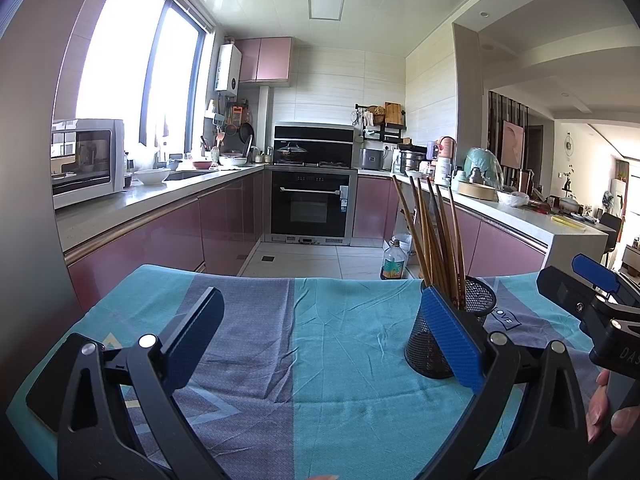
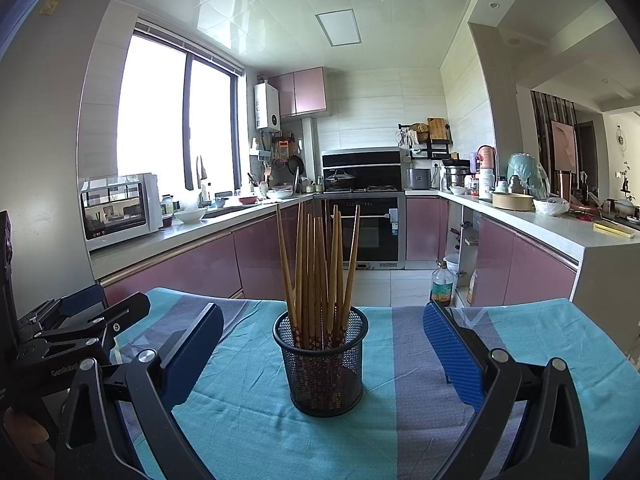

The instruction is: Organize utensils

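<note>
While standing upright in a black wire-mesh holder [image 2: 320,364], the wooden chopsticks [image 2: 318,264] are fanning slightly outward, long axes near vertical, tapered tips pointing up and patterned thick ends resting at the bottom. The holder, a round cup flaring a little toward its rim, is sitting on a wrinkled cloth [image 2: 248,412] of turquoise and grey-blue stripes that is covering the table. The right gripper [image 2: 323,354] is hovering with its jaws spread wide, the holder lying between and just beyond its blue textured pads [image 2: 454,356], nothing gripped. The left gripper [image 1: 320,338] is likewise gaping wide over bare cloth, its right pad overlapping the holder [image 1: 476,300] in that view; whether they are touching cannot be told. Chopsticks [image 1: 434,232] are leaning leftward there. Beyond the table edge, a bottle [image 2: 442,284] of amber liquid is standing on the tiled floor beside pink glossy cabinets [image 2: 200,268], with an oven [image 2: 366,232] at the far wall and a white microwave [image 2: 120,208] on the left counter.
</note>
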